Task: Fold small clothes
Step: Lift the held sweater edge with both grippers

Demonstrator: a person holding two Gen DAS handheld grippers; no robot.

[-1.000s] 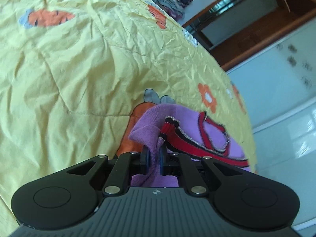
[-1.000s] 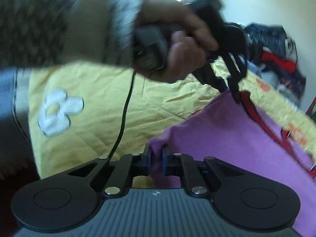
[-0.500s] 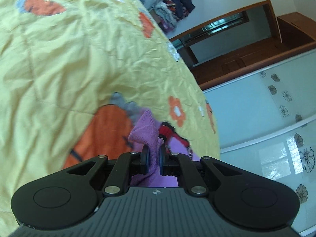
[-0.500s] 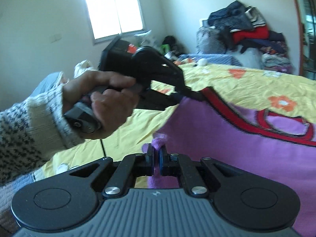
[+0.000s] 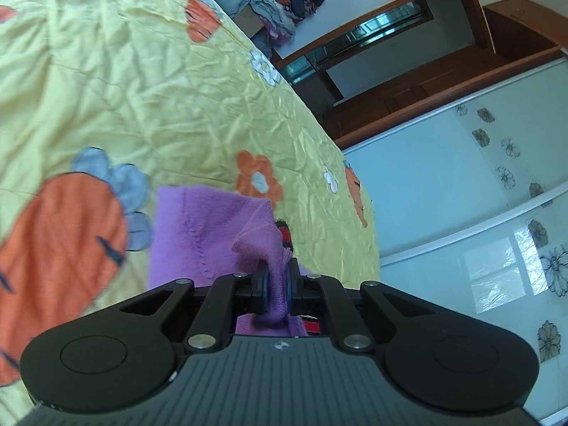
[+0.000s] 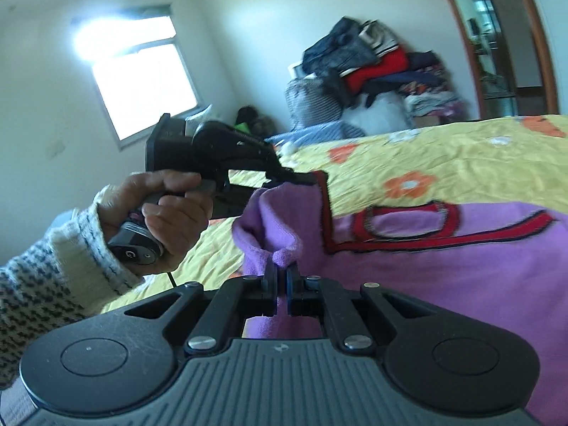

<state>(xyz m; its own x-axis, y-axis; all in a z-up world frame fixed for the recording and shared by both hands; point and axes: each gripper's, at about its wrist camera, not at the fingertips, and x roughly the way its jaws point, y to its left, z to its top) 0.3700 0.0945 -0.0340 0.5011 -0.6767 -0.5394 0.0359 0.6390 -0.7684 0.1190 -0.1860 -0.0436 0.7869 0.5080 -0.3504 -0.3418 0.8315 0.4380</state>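
At 6 o'clock in its own view, the right tool point(image 6: 280, 285) pinches a bunched edge of the purple garment point(image 6: 443, 269), whose red-trimmed front spreads toward 3 o'clock over the yellow bedspread point(image 6: 461, 156). At 10 o'clock the left hand point(image 6: 167, 209) holds the left tool point(image 5: 275, 284), also pressed onto a fold of this garment. Beyond, at 1 o'clock, lies a pile of clothes point(image 6: 372, 67).

We see a soft, fuzzy purple knit garment point(image 5: 198, 234) on a crinkled matt yellow cotton bedspread point(image 5: 142, 81); at two o'clock, a glossy varnished wooden door frame point(image 5: 408, 88).
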